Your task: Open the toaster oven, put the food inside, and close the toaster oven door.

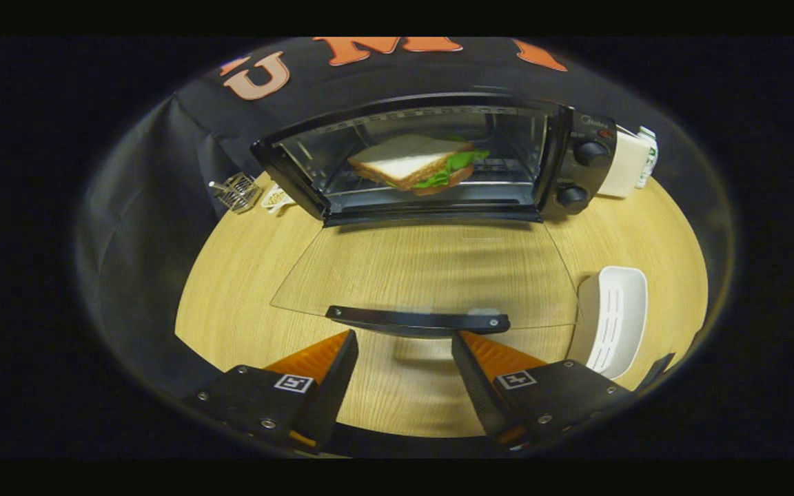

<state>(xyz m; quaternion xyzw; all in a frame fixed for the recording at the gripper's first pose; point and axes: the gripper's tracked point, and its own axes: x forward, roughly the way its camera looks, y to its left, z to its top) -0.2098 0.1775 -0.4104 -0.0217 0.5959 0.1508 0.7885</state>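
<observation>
My claw [404,339] is open wide and it holds nothing. My two fingers [331,358] point forward over the wooden table [231,296], with a big gap between them.

Just ahead of my fingertips is the door handle [418,321], a dark bar. It lies across the gap, a little past the tips. I am near it, but I cannot tell if I touch it.

The handle sits on the near edge of the glass door [424,275]. The door is folded all the way down and lies flat. I can see the wood of the table right through the glass.

Beyond the door stands the toaster oven [431,158]. It is black and its front is open. The sandwich [414,162] is inside it, on the rack. It has white bread on top with a brown crust, and green leaves stick out at the side.

Two round knobs [590,153] sit one above the other on the right side of the oven.

A white dish [614,317] lies on the table to the right of the door, near my right finger. A white box [630,164] stands just beside the oven, past the knobs. A small wire rack [237,191] lies on the table to the left of the oven, and something small and pale lies next to it, too little for me to tell what it is
</observation>
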